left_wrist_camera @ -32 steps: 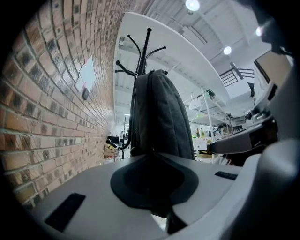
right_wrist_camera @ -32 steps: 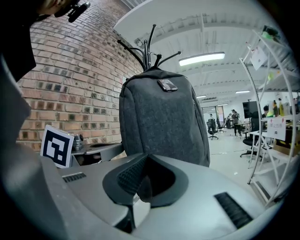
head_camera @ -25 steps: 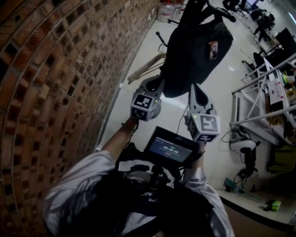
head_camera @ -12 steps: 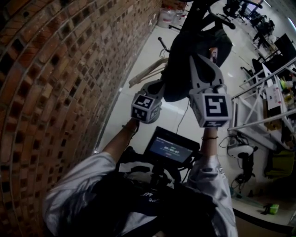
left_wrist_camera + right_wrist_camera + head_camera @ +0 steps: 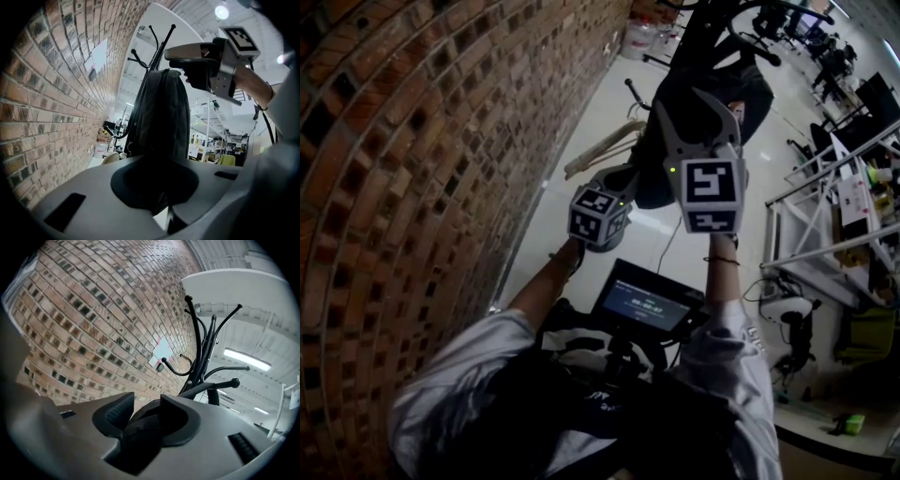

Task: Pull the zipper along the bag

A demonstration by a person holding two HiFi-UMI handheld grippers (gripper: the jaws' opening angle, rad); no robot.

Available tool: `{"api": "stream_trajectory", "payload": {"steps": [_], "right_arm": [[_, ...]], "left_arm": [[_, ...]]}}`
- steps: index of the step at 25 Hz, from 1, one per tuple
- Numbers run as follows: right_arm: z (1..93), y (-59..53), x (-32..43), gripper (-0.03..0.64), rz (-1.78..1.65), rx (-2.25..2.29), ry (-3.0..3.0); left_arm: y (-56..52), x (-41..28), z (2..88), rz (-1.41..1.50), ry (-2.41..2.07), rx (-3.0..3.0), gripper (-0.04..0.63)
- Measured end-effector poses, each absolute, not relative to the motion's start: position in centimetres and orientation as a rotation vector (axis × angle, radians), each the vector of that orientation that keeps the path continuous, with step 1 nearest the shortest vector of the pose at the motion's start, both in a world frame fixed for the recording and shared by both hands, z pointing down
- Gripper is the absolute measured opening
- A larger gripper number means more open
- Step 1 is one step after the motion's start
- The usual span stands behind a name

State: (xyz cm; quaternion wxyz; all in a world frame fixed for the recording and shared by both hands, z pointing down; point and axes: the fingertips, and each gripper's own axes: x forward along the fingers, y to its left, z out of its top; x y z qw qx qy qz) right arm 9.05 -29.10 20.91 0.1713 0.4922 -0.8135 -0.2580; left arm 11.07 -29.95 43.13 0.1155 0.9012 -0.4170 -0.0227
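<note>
A black bag hangs from a black coat rack beside the brick wall. My left gripper is low on the bag, shut on the black fabric at its bottom edge; the bag rises straight ahead of it. My right gripper is higher, at the bag's upper part. Its jaws have just been opening and stand open, with a black strap lying loosely between them. In the left gripper view the right gripper shows up high beside the bag's top.
A brick wall runs along the left. A screen hangs at the person's chest. A wooden frame lies on the white floor by the wall. Metal shelving and office chairs stand to the right.
The right gripper has risen from beside the left gripper to the upper part of the bag, rolled, and its jaws have spread apart. The left gripper has stayed in place.
</note>
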Motion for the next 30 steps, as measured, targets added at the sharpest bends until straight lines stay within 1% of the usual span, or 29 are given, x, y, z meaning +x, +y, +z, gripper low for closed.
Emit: {"api": "stream_trajectory", "payload": {"steps": [13, 19, 20, 24, 26, 27, 28, 29, 30], "right_arm": [[21.7, -30.9, 8.6, 0.184, -0.991, 1.497, -1.809], [21.5, -31.4, 8.7, 0.177, -1.033, 1.542, -1.675], [21.3, -31.3, 8.9, 0.143, -1.036, 1.554, -1.679], [20.8, -30.8, 9.2, 0.123, -0.976, 1.591, -1.786], [20.5, -30.2, 9.2, 0.101, -0.986, 1.602, -1.819], [20.2, -29.8, 9.2, 0.076, -1.006, 1.613, -1.825], [19.9, -29.4, 9.3, 0.036, -1.028, 1.627, -1.824], [19.4, -29.2, 9.4, 0.015, -1.045, 1.641, -1.819], [19.1, -29.1, 9.6, 0.008, -1.047, 1.652, -1.820]], "left_arm": [[-29.8, 10.9, 43.1, -0.078, -1.109, 2.626, 0.018], [-29.5, 10.8, 42.8, -0.085, -1.058, 2.628, 0.018], [-29.6, 10.8, 42.8, -0.089, -1.051, 2.632, 0.018], [-29.6, 10.7, 43.0, -0.095, -1.045, 2.646, 0.018], [-29.5, 10.6, 43.1, -0.093, -1.041, 2.650, 0.020], [-29.5, 10.6, 43.1, -0.092, -1.038, 2.651, 0.020], [-29.5, 10.5, 43.1, -0.094, -1.036, 2.653, 0.020], [-29.5, 10.5, 43.0, -0.097, -1.033, 2.655, 0.020], [-29.5, 10.5, 43.0, -0.100, -1.031, 2.656, 0.020]]}}
